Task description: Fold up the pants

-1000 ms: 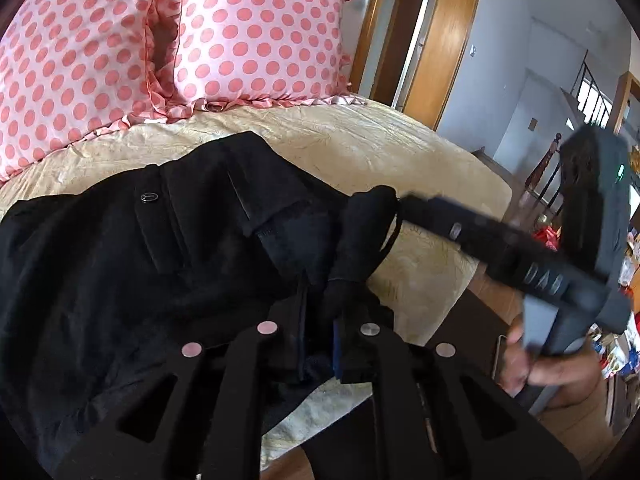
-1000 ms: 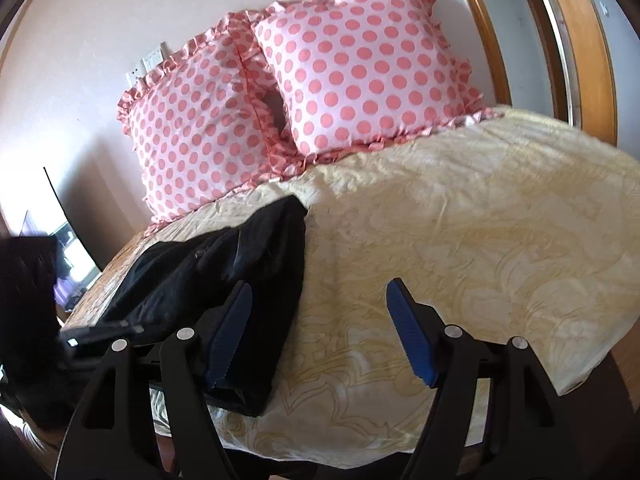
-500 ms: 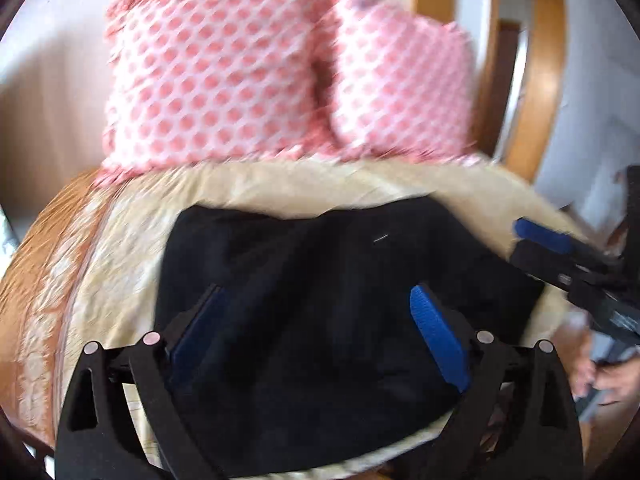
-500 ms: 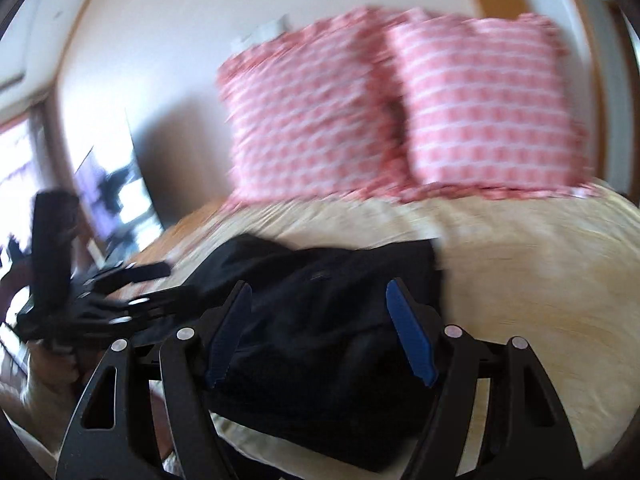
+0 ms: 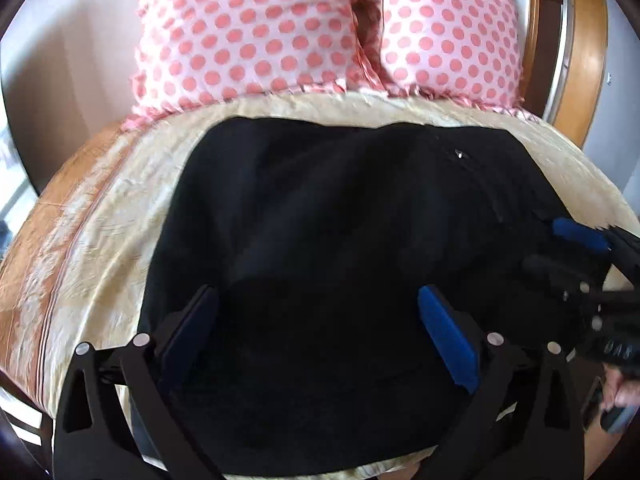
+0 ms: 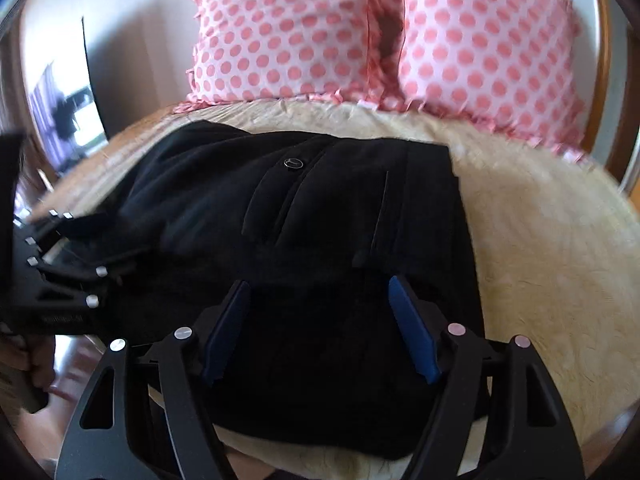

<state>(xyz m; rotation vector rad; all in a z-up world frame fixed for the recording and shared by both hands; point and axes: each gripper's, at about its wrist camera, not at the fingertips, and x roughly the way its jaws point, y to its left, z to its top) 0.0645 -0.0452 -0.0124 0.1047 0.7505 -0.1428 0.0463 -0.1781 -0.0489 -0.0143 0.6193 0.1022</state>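
Black pants (image 5: 320,232) lie in a folded heap on the yellow bedspread (image 5: 100,232); in the right wrist view (image 6: 320,220) their waistband button (image 6: 293,163) faces up. My left gripper (image 5: 316,300) is open and empty, hovering over the near part of the pants. My right gripper (image 6: 318,292) is open and empty over the pants' near edge. The right gripper also shows at the right edge of the left wrist view (image 5: 576,248), and the left gripper at the left edge of the right wrist view (image 6: 80,248).
Two pink polka-dot pillows (image 5: 256,32) (image 6: 480,48) lean against the wall at the head of the bed. A wooden door frame (image 5: 588,52) stands at the right. A dark screen (image 6: 68,96) stands left of the bed. Bare bedspread (image 6: 540,240) lies right of the pants.
My left gripper let go of the pants and opened, then swung to face the pillows. Both grippers moved in over the pants, which now lie flatter on the bed.
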